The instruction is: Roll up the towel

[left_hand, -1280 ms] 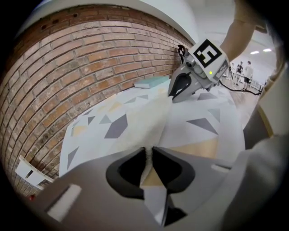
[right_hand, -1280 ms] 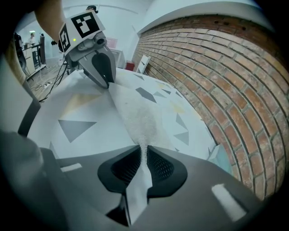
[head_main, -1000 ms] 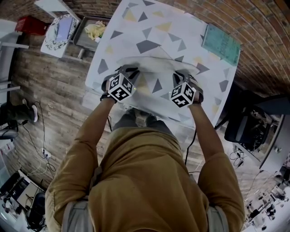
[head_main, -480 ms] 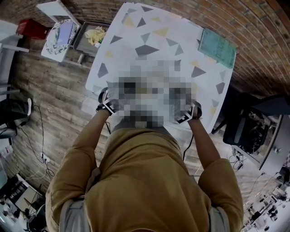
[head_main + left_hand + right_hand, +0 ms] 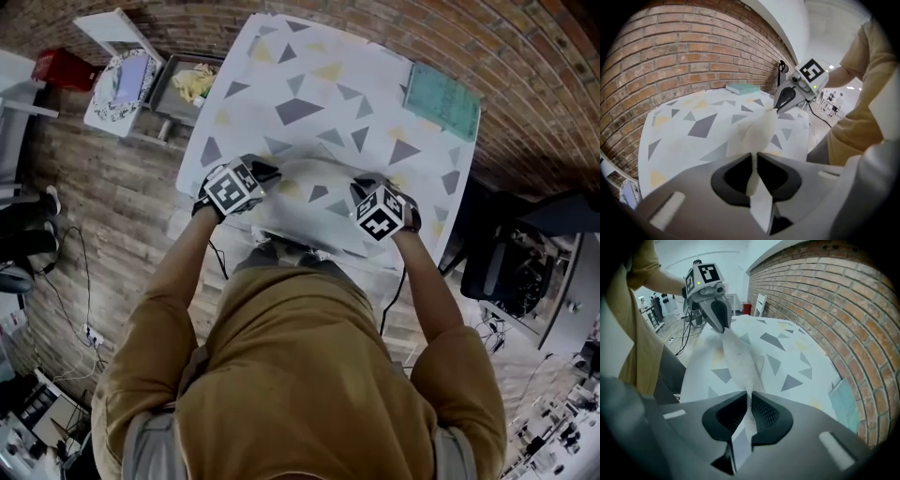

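Observation:
A thin white towel hangs stretched between my two grippers over the near half of the table. In the head view my left gripper holds its left end and my right gripper its right end. In the left gripper view the towel runs from my shut jaws across to the right gripper. In the right gripper view the towel is pinched between my jaws and leads away to the left gripper. The taut strip sits slightly above the tabletop.
The table wears a white cloth with grey and yellow triangles. A teal notebook lies at its far right corner. Beside the table's left side are a tray with something yellow, a white board and a red box. A black chair stands right.
Both grippers have risen a little and tilted, carrying the towel's edge with them; the towel now covers less of the table. Both stay shut on it.

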Demonstrator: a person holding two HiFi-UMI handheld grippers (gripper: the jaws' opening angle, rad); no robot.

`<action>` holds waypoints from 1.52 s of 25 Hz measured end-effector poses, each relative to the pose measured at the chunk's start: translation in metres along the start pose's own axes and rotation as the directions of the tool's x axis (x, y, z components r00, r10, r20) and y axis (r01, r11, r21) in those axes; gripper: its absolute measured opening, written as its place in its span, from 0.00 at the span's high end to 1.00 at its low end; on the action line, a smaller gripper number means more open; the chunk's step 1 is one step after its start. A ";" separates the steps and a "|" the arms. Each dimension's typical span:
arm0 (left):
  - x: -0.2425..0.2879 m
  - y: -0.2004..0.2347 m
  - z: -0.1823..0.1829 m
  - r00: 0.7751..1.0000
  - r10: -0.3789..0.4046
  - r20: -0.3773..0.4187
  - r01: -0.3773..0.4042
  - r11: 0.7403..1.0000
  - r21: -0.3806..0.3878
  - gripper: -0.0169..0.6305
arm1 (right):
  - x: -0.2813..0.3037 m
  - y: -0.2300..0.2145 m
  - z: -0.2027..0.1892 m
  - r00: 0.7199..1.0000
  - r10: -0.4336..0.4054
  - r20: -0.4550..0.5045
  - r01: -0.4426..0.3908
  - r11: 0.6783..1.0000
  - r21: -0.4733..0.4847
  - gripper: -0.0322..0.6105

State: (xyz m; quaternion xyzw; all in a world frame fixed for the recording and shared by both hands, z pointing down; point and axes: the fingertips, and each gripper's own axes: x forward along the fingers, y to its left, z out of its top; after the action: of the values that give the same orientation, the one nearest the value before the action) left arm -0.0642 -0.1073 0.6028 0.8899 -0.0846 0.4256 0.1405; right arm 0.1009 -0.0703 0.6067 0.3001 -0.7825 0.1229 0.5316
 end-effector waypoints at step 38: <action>0.040 0.089 0.019 0.944 0.325 0.050 -0.320 0.943 -0.093 0.66 | 0.052 -0.088 0.010 0.954 -0.300 0.012 0.291 0.935 0.202 0.81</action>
State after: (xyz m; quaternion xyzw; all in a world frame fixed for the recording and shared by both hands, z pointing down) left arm -0.0497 -0.1985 0.6386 0.8706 -0.2515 0.4102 0.1034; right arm 0.1325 -0.1623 0.6381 0.4680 -0.7236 0.1122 0.4947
